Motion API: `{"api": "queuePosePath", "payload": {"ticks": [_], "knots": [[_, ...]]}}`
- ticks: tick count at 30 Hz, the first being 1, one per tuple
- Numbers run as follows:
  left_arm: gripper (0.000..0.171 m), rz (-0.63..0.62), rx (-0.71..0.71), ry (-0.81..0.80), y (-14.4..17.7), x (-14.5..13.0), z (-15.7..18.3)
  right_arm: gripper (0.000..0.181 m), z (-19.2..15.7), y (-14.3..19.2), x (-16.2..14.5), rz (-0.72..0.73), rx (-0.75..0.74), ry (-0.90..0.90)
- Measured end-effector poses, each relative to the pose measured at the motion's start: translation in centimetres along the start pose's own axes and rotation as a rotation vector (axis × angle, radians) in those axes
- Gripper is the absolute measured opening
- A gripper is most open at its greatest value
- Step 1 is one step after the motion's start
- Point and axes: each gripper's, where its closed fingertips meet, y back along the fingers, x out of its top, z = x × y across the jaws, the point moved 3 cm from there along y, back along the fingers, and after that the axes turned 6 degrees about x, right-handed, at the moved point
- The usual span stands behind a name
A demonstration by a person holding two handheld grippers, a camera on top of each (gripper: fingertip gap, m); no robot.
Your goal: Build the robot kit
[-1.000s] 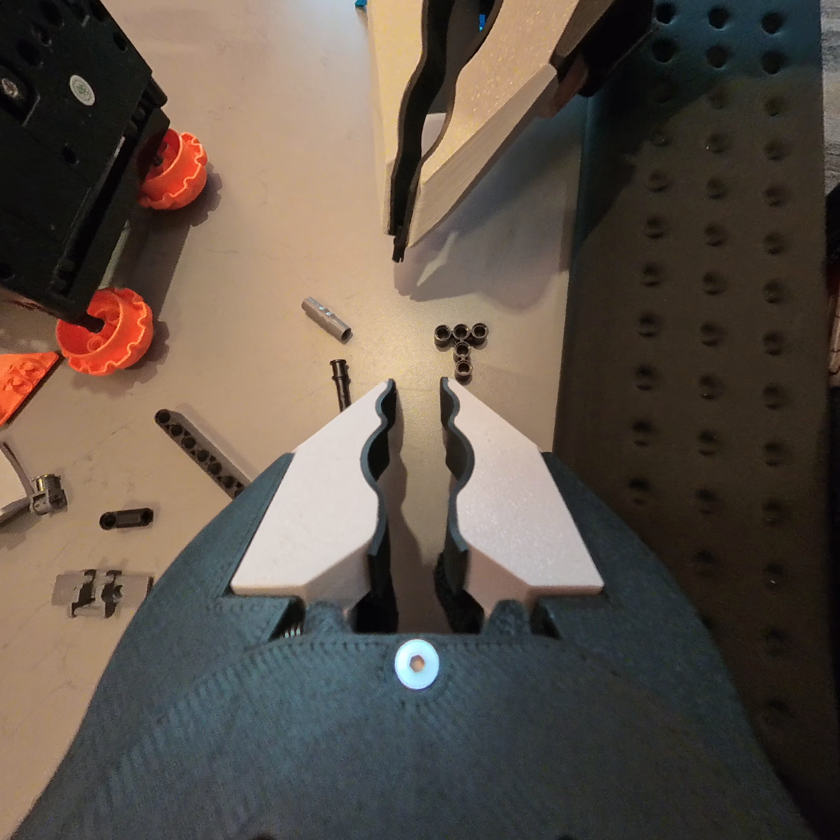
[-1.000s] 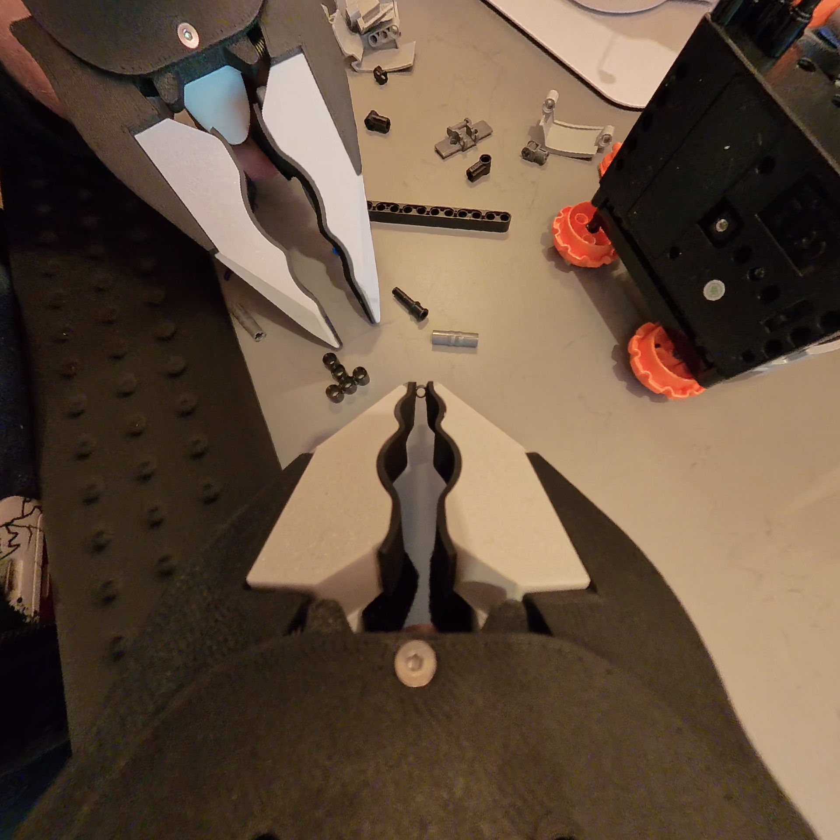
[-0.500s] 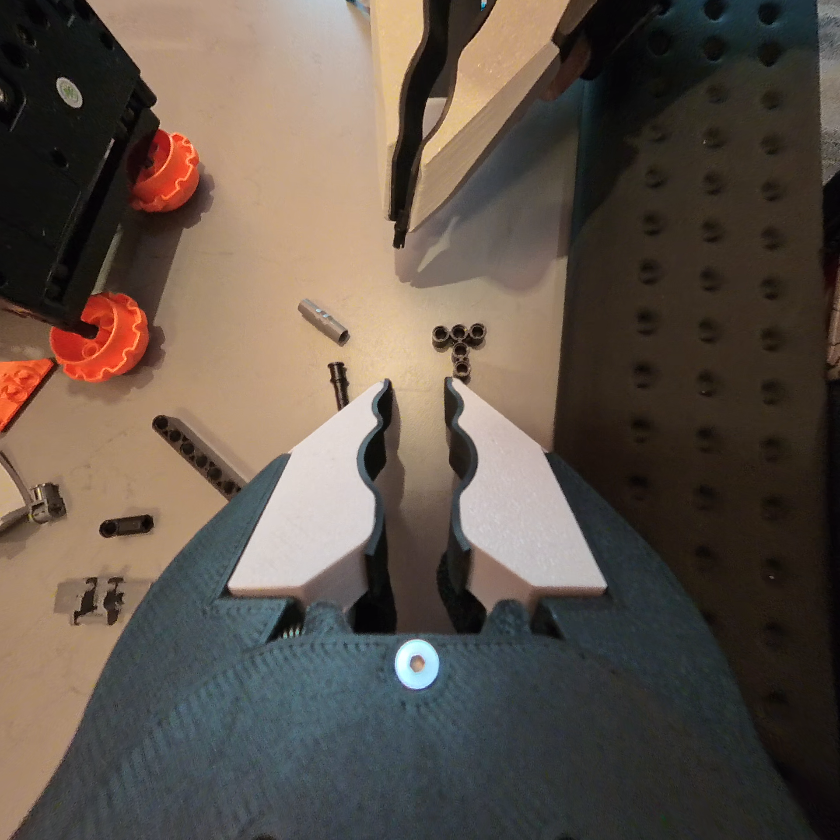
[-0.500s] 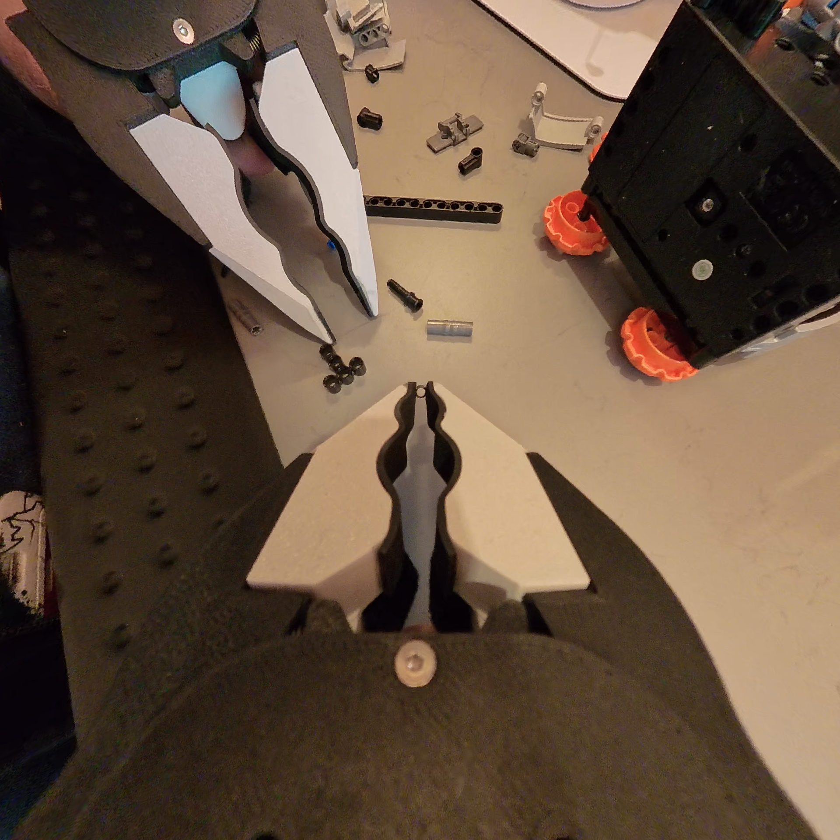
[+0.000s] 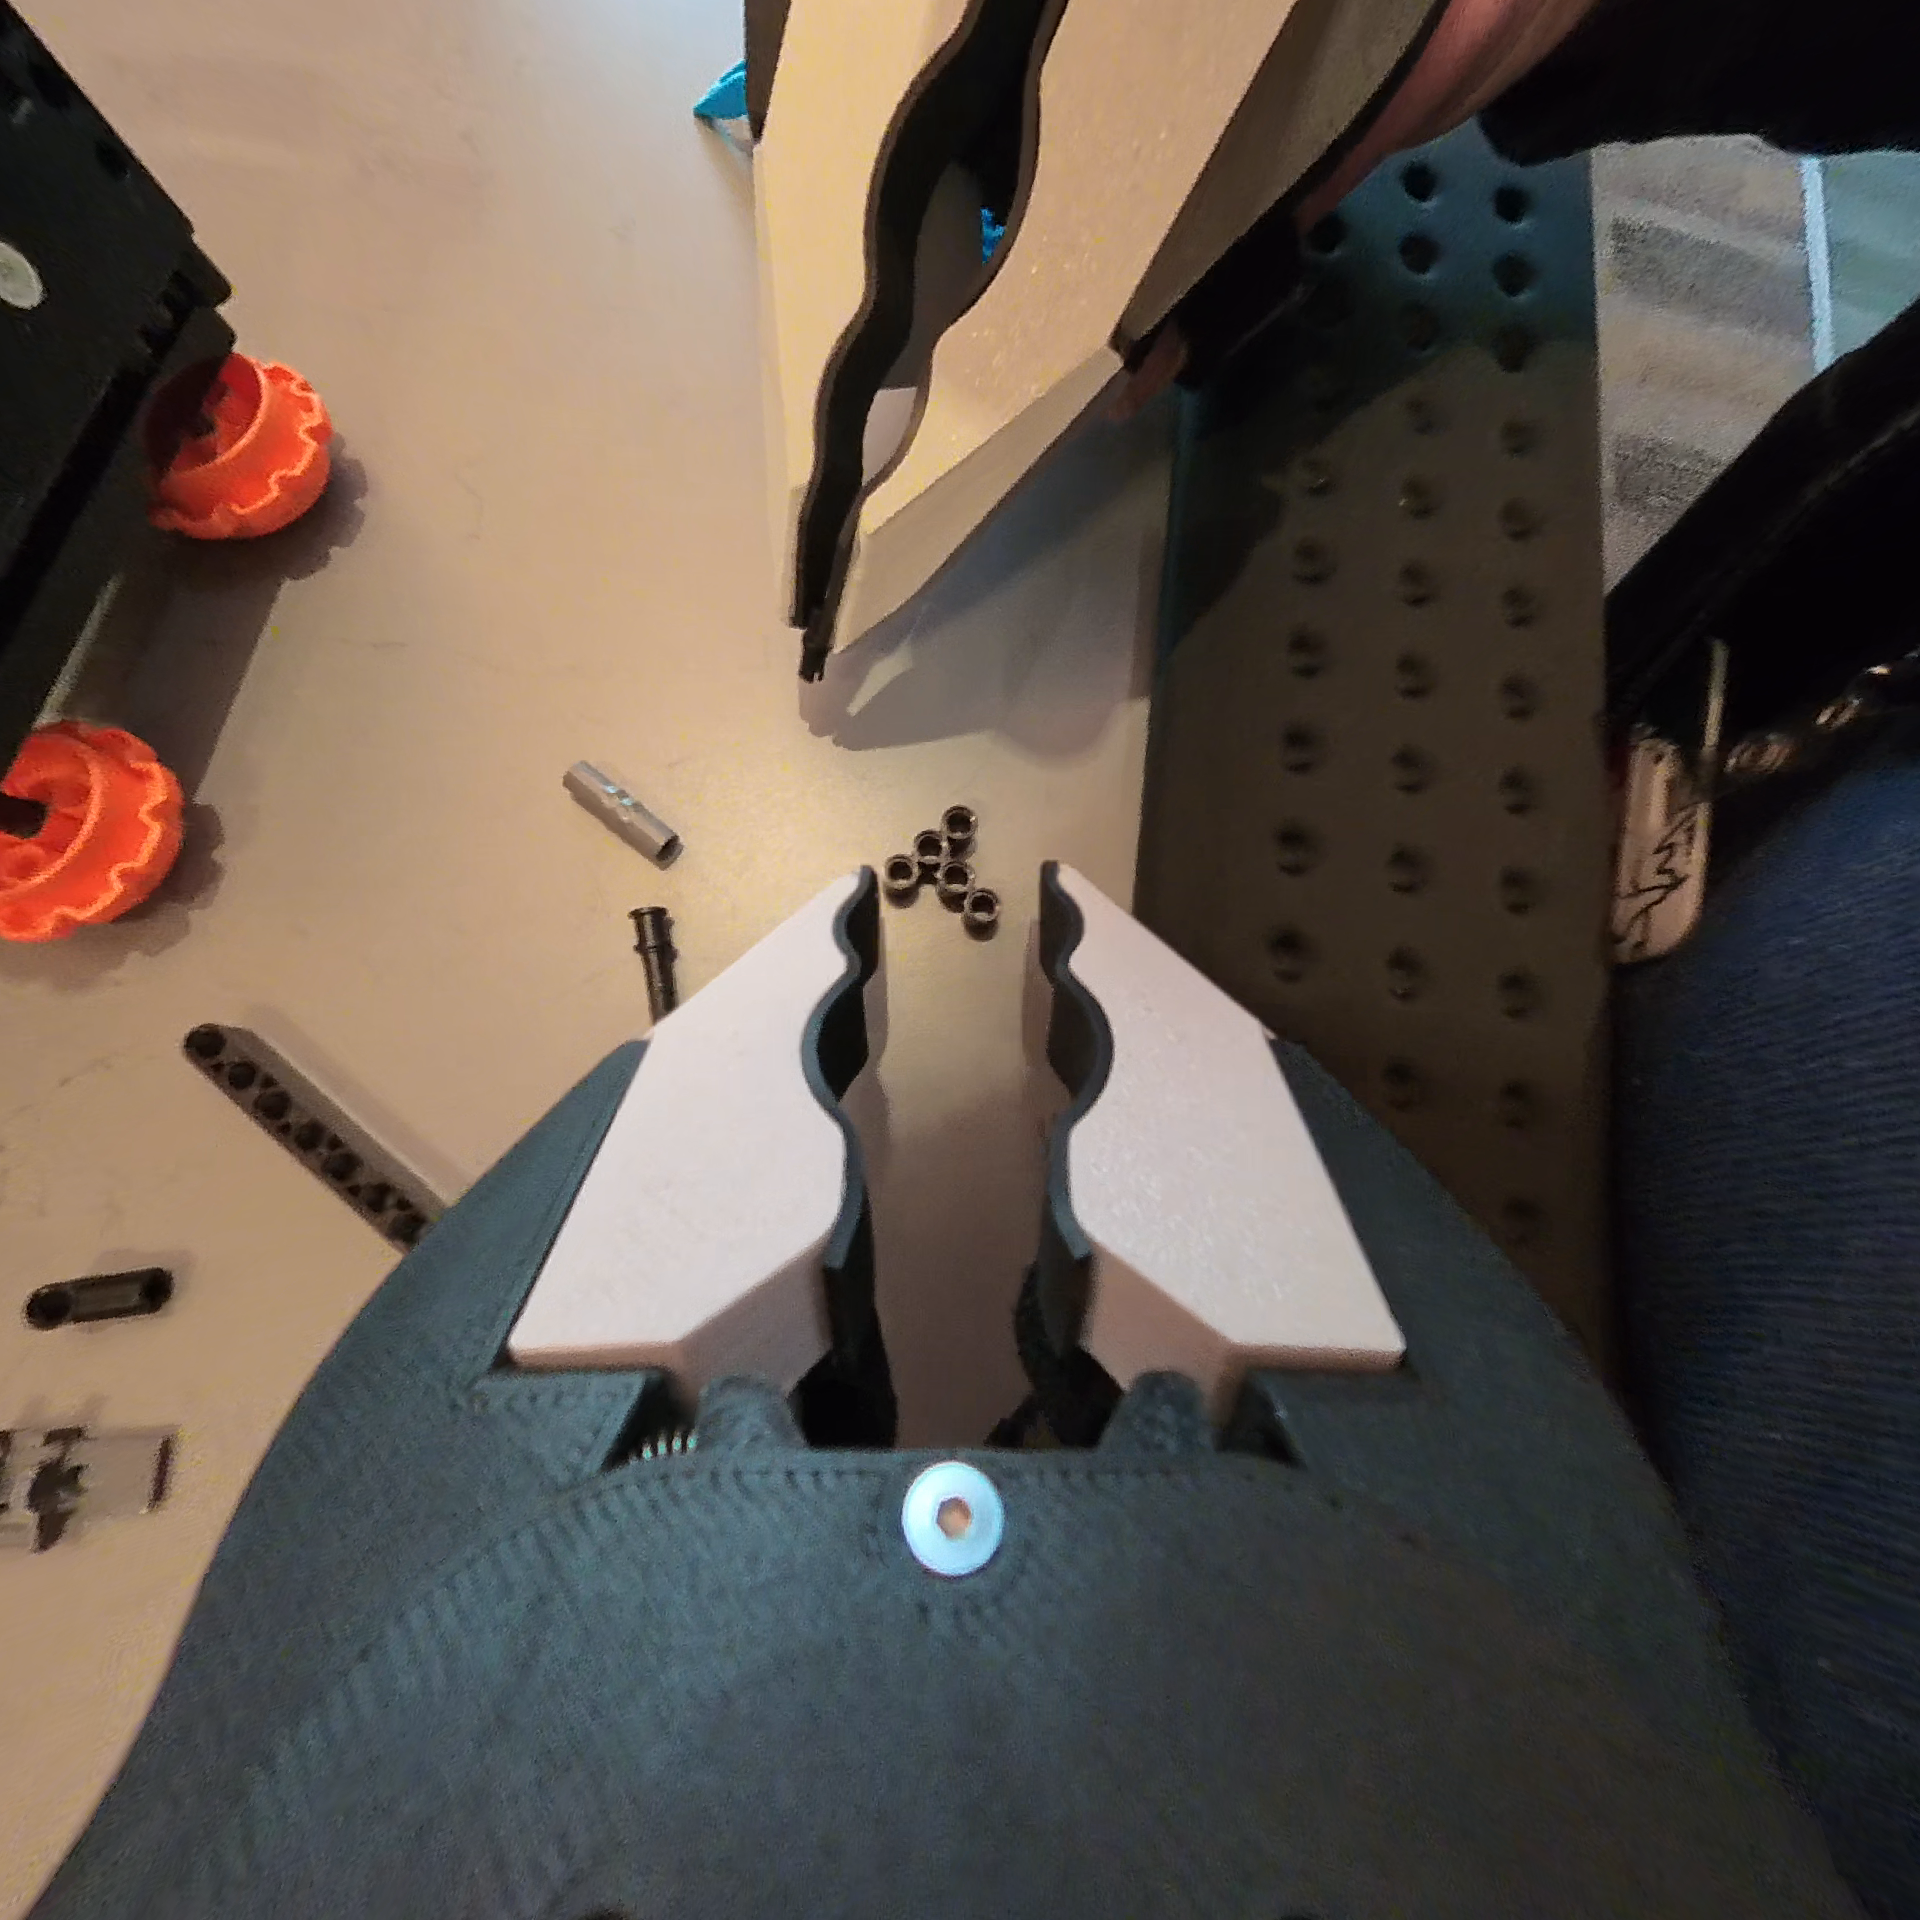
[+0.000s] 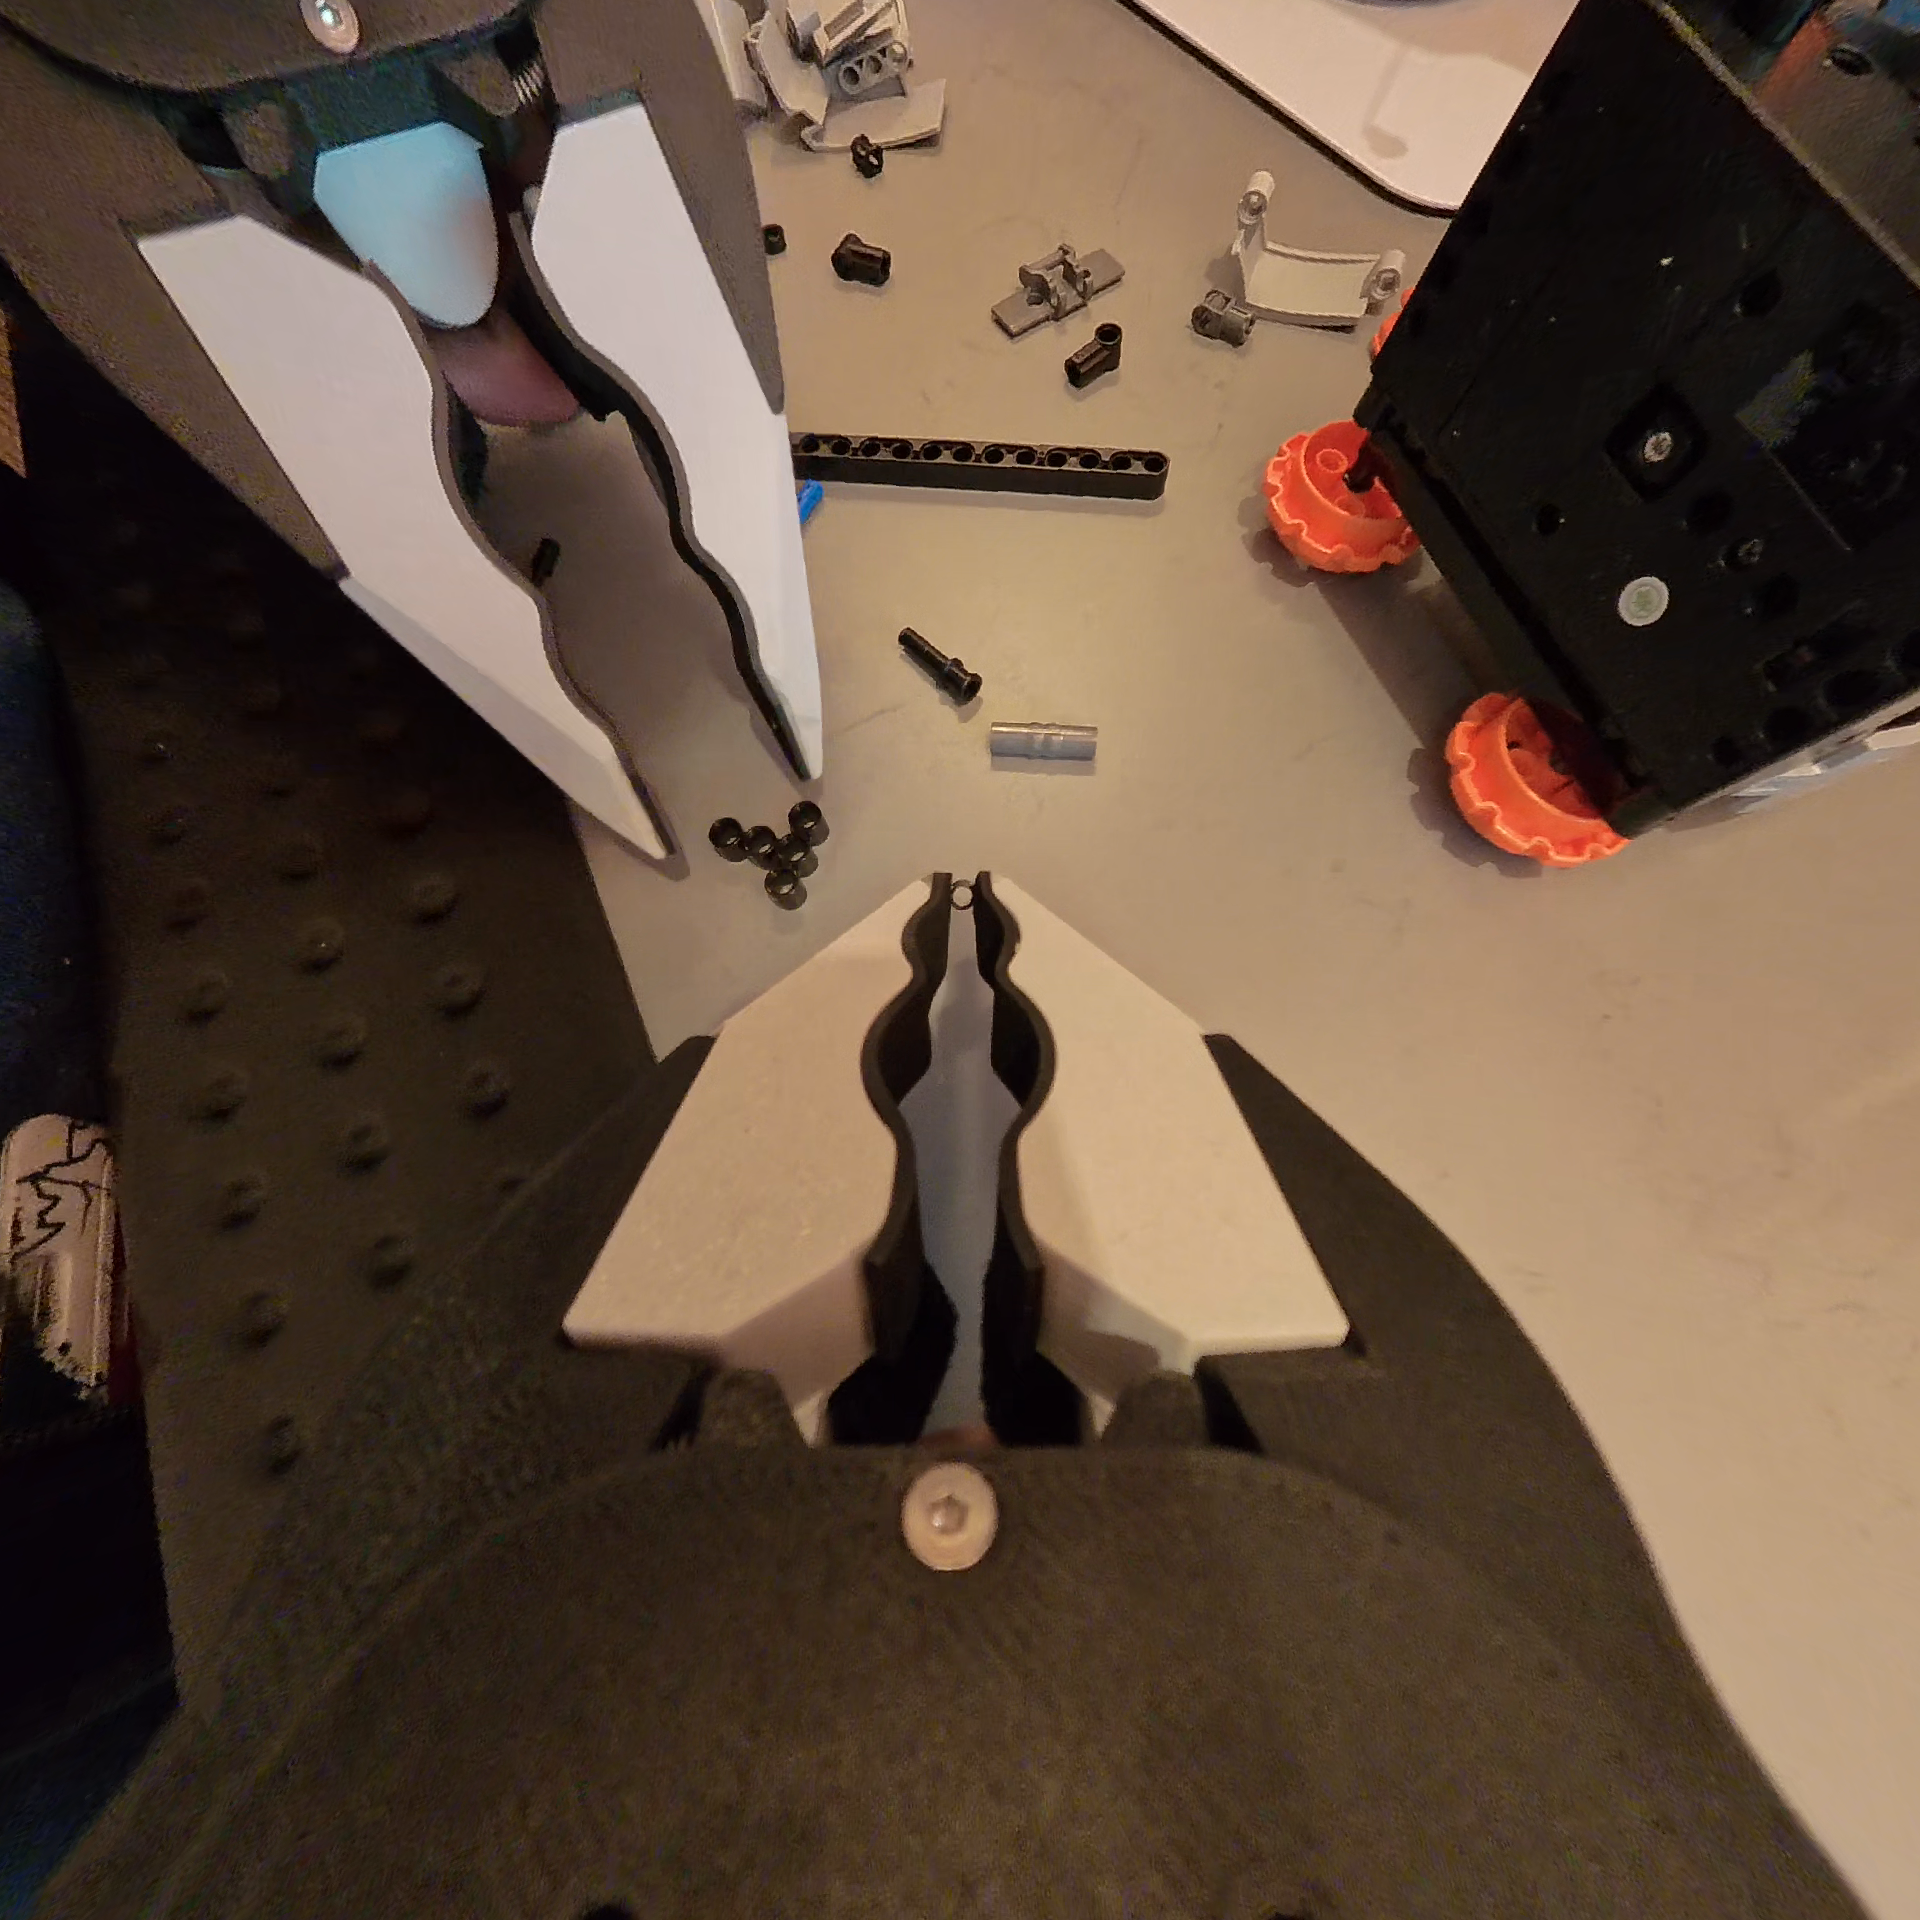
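My left gripper (image 5: 956, 881) is open and low over the table. A small black T-shaped connector (image 5: 943, 871) lies on the table just between and ahead of its fingertips. In the right wrist view the left gripper (image 6: 727, 800) shows open at the upper left, with the connector (image 6: 774, 847) just below its tips. My right gripper (image 6: 961, 891) is shut on a tiny black piece (image 6: 961, 896) pinched at its very tips. In the left wrist view the right gripper (image 5: 816, 649) hangs shut above the connector.
A grey tube (image 6: 1042, 746), a black pin (image 6: 938, 665) and a long black beam (image 6: 977, 468) lie nearby. A black block (image 6: 1662, 416) on orange wheels (image 6: 1527, 795) stands at the right. A dark studded mat (image 5: 1403, 727) borders the table. Small grey parts (image 6: 1055, 286) lie farther back. One gripper's finger ends stand about 5 cm off the other's. My left tips are roughly 4 cm from the black pin (image 6: 938, 665). It is also in sight in the left wrist view (image 5: 661, 955).
My left gripper has shifted right so the T-shaped connector now sits between its tips, and its jaws have opened wider. My right gripper stays shut on the tiny piece.
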Motion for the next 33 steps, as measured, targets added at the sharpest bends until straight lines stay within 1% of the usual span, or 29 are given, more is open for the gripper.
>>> {"api": "queuePosePath", "payload": {"ticks": [3,5,8,9,12,17,18,20,24,26,29,33], "knots": [[0.028,-0.039,0.010,0.015,-0.8,-0.3,0.4,0.002,0.0,-0.1,0.0,0.001,0.002,0.001],[0.018,-0.047,0.039,0.032,-1.0,-0.2,0.2,0.002,0.1,-0.1,0.1,0.004,0.002,0.001],[0.015,-0.046,0.043,0.008,-1.1,0.0,0.2,0.002,0.1,-0.1,0.0,0.005,0.003,0.000],[0.004,-0.049,0.041,0.001,-1.1,0.0,0.3,0.002,0.1,-0.1,0.0,0.006,0.003,0.000],[0.003,-0.046,0.062,-0.043,-1.0,0.0,0.2,0.002,0.1,0.0,0.0,0.017,0.004,-0.006],[0.003,-0.049,0.069,-0.044,-0.8,-0.1,-0.2,0.002,0.2,0.3,0.1,0.025,0.000,-0.009],[0.007,-0.048,0.057,-0.037,-0.8,-0.2,-0.2,0.002,0.2,0.3,0.1,0.025,0.000,-0.008],[0.020,-0.039,0.058,-0.018,-0.6,-0.2,-0.3,0.002,0.2,0.3,0.1,0.023,0.003,-0.007],[0.029,-0.046,0.066,-0.017,-0.7,-0.3,-0.1,0.002,0.1,0.2,0.0,0.022,0.008,-0.006],[0.024,-0.074,0.088,-0.027,-1.1,-0.4,-0.3,0.002,0.1,0.2,0.1,0.024,0.010,-0.006],[0.007,-0.074,0.101,-0.034,-1.5,-0.3,-0.3,0.002,0.1,0.1,0.1,0.025,0.014,-0.006],[0.007,-0.033,0.131,-0.070,-1.4,0.0,-0.4,0.002,0.2,0.4,0.3,0.050,0.029,-0.027]]}}
